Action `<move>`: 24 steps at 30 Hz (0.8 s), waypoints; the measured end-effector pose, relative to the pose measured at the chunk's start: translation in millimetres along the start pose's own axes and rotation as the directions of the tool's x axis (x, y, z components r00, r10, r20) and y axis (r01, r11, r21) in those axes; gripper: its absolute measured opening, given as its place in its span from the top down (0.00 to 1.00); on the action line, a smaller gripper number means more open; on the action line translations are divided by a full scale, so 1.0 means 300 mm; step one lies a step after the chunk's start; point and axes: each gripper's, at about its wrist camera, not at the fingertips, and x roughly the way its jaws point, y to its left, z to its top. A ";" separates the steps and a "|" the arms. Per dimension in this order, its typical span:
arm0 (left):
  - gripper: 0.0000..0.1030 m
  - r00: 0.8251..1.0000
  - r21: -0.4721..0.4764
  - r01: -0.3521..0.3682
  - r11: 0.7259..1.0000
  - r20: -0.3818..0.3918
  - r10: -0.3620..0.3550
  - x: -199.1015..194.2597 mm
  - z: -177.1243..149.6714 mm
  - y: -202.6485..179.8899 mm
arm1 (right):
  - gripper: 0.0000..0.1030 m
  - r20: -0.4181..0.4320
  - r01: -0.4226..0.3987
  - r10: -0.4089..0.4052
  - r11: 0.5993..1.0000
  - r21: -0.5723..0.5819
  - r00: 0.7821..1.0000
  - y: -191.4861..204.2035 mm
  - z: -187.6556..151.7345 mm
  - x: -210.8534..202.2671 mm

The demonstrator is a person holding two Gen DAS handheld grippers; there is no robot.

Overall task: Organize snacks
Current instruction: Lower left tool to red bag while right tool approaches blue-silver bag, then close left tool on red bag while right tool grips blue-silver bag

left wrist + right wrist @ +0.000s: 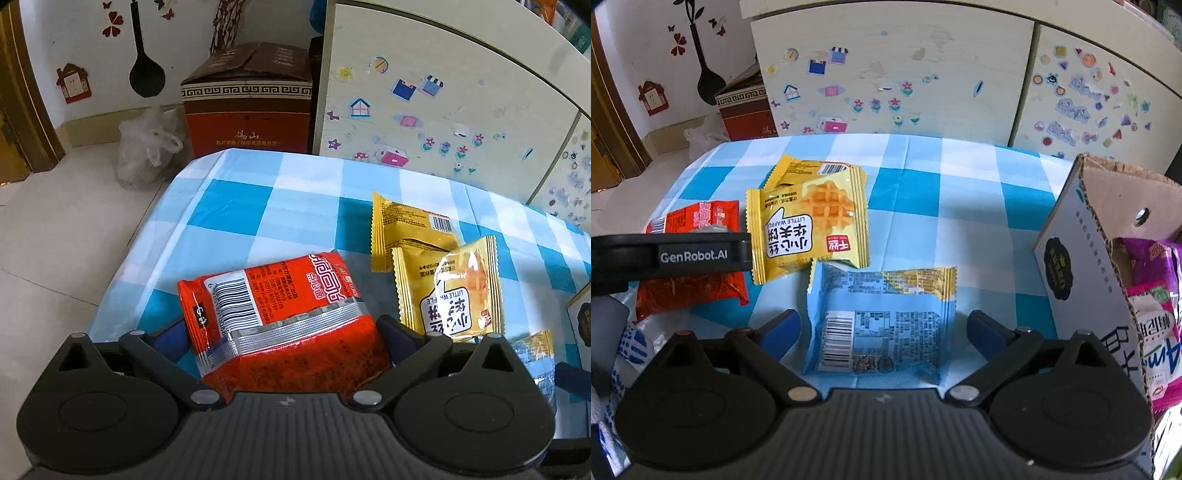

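Note:
My left gripper (282,332) is shut on a red snack packet (280,314), its blue fingers pressed against both sides of it, just above the checked tablecloth (258,206). Two yellow waffle packets (447,288) lie to its right. In the right wrist view my right gripper (882,328) is open, its fingers on either side of a blue-and-yellow snack packet (882,321) lying flat on the cloth, apart from it. The yellow waffle packets (812,221) lie beyond, and the red packet (690,258) sits under the left gripper's body at the left.
A cardboard box (1089,258) with pink and purple snack bags (1156,310) inside stands at the right of the table. A stickered cabinet (905,74) stands behind the table. A brown carton (247,107) and a plastic bag (147,151) sit on the floor at the left.

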 end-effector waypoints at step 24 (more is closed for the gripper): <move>0.19 0.999 0.008 0.021 1.000 -0.029 -0.021 -0.039 -0.001 0.001 | 0.35 0.021 -0.022 0.023 0.999 -0.026 1.000 0.020 0.003 -0.015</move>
